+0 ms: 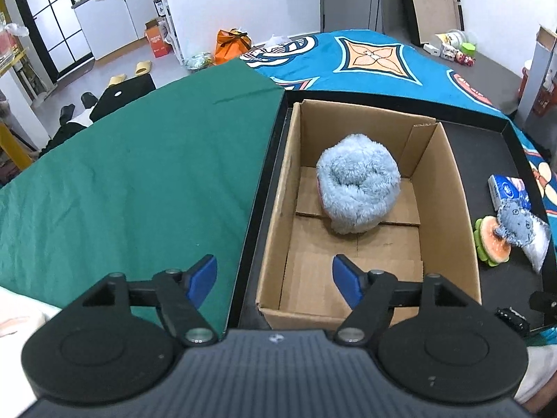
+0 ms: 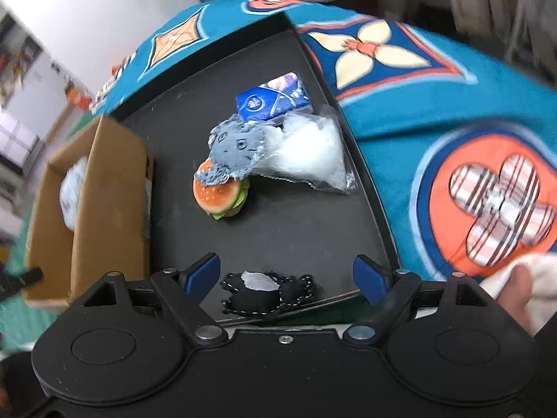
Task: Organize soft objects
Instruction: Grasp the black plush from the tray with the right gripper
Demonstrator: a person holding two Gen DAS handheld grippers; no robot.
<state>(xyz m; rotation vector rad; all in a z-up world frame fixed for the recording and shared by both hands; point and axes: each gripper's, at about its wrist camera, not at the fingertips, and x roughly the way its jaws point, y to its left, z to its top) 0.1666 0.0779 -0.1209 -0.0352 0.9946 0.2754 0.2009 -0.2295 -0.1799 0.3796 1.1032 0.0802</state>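
The right gripper (image 2: 286, 274) had its jaws spread wide and empty, with a small black plush (image 2: 268, 292) lying on the black tray (image 2: 296, 230) just below and between the blue pads. That plush looked flat, light and floppy, with stitched edges and a pale patch on top; a pinch across its middle would likely gather enough fabric to lift it.

Farther out on the tray sat a loose heap. A burger toy (image 2: 221, 196) lay nearest, with a grey plush (image 2: 233, 153) draped over its top edge, touching it. A clear bag of white stuffing (image 2: 313, 153) rested against the grey plush, and a blue tissue pack (image 2: 271, 99) lay just behind both. The bag would probably be slippery and squashy, best taken at a bunched corner. The burger seemed springy and rounded, so a grip across its sides should hold better than one on its crown.

The left gripper (image 1: 274, 280) was also open and held nothing, poised above the near left corner of the cardboard box (image 1: 275, 209). Inside, toward the far end, sat a rolled blue fluffy towel (image 1: 358, 184), the only item already stowed. It looked bulky but light.

The box stood at the tray's left end, beside a green cloth (image 1: 139, 174); a patterned blue cloth (image 2: 452, 111) lay to the right.
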